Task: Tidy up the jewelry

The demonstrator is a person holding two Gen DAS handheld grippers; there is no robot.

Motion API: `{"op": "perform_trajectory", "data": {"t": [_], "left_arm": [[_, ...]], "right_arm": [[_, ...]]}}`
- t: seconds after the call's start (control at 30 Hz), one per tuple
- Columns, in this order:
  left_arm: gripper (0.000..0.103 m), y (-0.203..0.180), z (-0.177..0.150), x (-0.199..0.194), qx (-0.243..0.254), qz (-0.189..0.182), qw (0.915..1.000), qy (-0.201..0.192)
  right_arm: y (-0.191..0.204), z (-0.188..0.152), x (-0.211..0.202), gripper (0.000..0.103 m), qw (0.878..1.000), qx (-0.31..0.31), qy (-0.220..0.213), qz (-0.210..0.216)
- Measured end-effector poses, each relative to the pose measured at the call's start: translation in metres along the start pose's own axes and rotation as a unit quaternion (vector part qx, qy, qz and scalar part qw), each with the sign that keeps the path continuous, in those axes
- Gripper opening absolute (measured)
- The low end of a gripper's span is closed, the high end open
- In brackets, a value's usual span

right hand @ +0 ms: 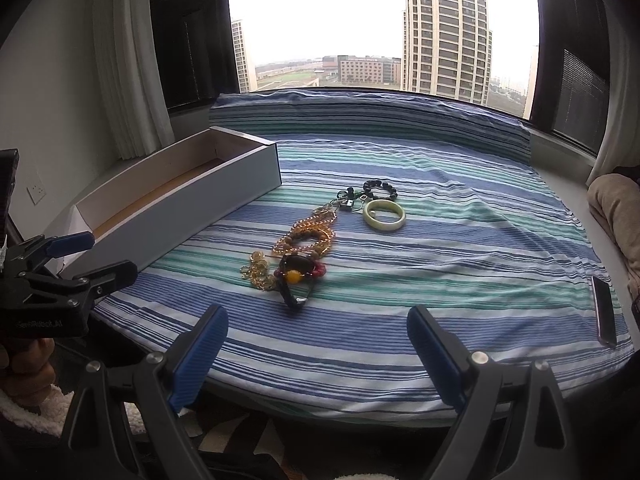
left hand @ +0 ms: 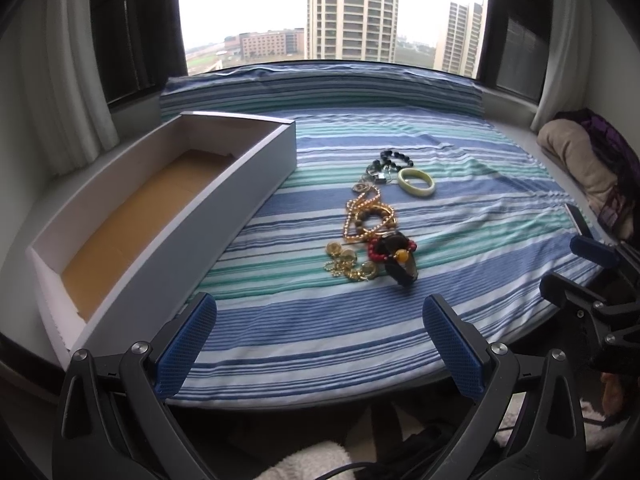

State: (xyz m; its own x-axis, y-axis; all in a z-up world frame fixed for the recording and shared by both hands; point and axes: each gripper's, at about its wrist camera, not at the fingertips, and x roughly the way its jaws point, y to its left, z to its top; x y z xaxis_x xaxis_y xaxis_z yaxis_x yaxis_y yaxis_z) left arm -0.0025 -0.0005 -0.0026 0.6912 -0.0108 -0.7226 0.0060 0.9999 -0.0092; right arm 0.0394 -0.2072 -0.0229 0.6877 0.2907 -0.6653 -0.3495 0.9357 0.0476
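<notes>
A pile of jewelry lies in a line on the striped cloth (left hand: pixel 360 328): a pale green bangle (left hand: pixel 416 181) (right hand: pixel 384 214), a black bead bracelet (left hand: pixel 392 159) (right hand: pixel 380 189), gold chains (left hand: pixel 366 218) (right hand: pixel 306 236), gold coin pieces (left hand: pixel 350 264), a red bead bracelet (left hand: pixel 392 249) and a dark band (left hand: pixel 400 270) (right hand: pixel 294 298). A long white open box (left hand: pixel 160 216) (right hand: pixel 180 200) stands at the left, empty. My left gripper (left hand: pixel 320 344) is open, near the cloth's front edge. My right gripper (right hand: pixel 318 354) is open, also short of the pile.
A phone (right hand: pixel 604 314) lies at the cloth's right edge. A beige and purple bundle (left hand: pixel 580 164) sits at the far right. A striped cushion (left hand: pixel 320 88) lines the window behind. Curtains hang at both sides.
</notes>
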Motion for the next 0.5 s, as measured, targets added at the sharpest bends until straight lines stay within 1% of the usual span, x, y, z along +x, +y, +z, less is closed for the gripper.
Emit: {"op": "perform_trajectory", "data": {"t": [0.17, 0.37, 0.5], "left_arm": [[0.103, 0.000, 0.001, 0.002, 0.004, 0.003, 1.0000, 0.000], [0.103, 0.005, 0.003, 0.006, -0.005, 0.001, 1.0000, 0.004], [0.103, 0.016, 0.008, 0.012, -0.019, -0.011, 0.9998, 0.004]], "right_arm": [[-0.001, 0.003, 0.000, 0.093, 1.000, 0.001, -0.003, 0.007], [-0.002, 0.001, 0.009, 0.093, 1.000, -0.001, 0.014, 0.016], [-0.006, 0.000, 0.012, 0.093, 1.000, -0.001, 0.022, 0.004]]}}
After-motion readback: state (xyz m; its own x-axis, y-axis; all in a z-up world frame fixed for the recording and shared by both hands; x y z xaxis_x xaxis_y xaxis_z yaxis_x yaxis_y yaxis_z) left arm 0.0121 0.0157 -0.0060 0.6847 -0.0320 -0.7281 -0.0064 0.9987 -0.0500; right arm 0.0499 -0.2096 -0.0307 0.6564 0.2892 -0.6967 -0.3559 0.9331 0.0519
